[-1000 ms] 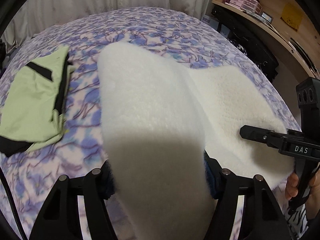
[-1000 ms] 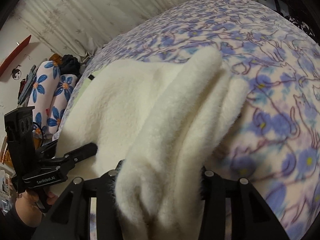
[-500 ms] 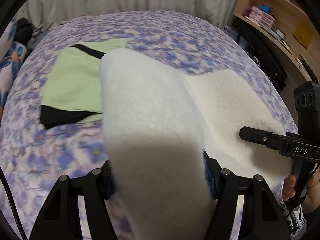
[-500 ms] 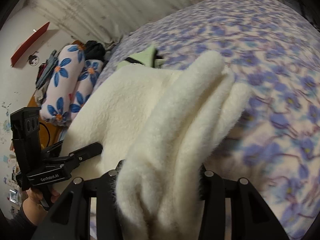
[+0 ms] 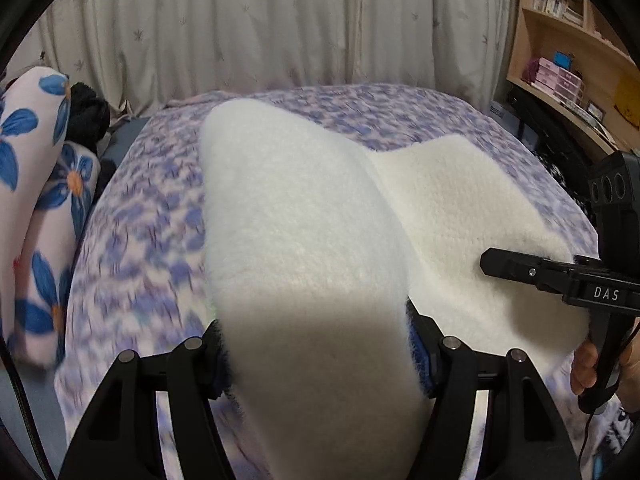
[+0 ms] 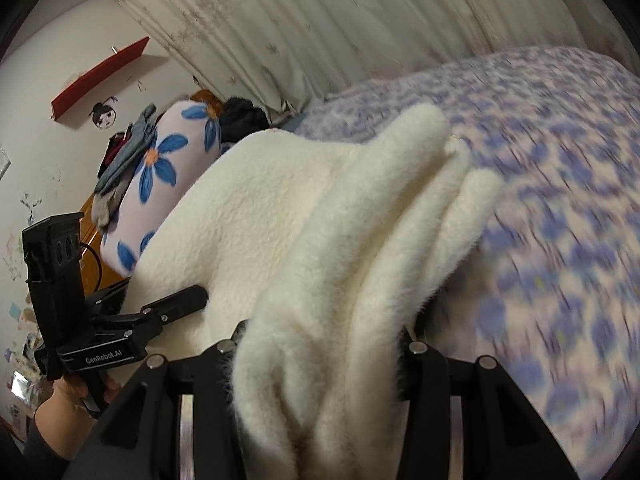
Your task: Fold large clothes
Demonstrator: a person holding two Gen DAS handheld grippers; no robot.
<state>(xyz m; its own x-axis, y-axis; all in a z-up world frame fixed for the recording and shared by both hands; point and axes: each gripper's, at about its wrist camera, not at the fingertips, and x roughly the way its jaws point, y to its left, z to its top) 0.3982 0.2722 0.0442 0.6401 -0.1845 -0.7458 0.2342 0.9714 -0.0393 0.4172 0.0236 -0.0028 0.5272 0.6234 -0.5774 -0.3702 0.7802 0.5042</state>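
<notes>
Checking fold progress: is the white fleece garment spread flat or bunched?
Bunched: the fluffy white fleece garment hangs in ridged folds between the right tongs, and the left tongs hold another part.

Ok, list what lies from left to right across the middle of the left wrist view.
Flowered pillows → purple patterned bedspread → raised fold of the cream fleece garment held in the left claw → flatter part of the same fleece → right claw at the fleece's right edge.

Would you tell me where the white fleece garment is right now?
The white fleece garment is held up over the purple floral bed, clamped by the left gripper and right gripper.
</notes>
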